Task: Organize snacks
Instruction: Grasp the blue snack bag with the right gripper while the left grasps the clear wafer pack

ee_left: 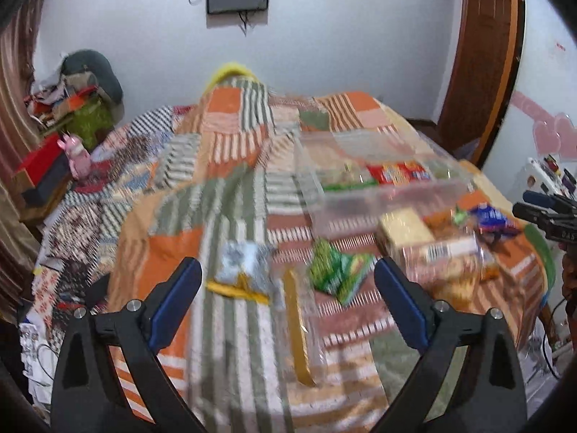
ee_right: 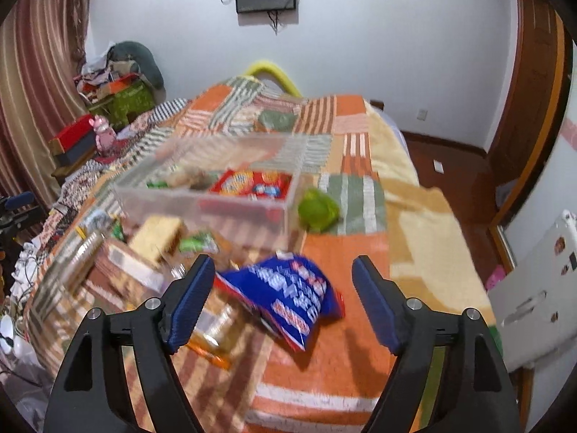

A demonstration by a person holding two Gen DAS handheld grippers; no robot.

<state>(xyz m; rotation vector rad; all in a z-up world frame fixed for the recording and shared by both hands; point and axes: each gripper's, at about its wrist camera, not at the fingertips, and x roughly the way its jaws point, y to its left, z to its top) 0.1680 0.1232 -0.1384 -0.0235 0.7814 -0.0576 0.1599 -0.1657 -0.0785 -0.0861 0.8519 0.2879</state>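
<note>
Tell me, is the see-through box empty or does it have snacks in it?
Not empty. The clear box on the bed has no lid on, and a red snack pack plus something green lie inside.

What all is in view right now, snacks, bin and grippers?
clear bin: 1, transparent, mid-bed, holding a red snack pack and green ones
blue snack bag: 1, blue and red, on bedspread ahead of right gripper
green packet: 1, between left gripper's fingers and bin
silver-yellow packet: 1, ahead of left gripper
biscuit packs: several, tan, piled before bin
bedspread: 1, orange-green patchwork
left gripper: open, empty
right gripper: open, empty
</note>
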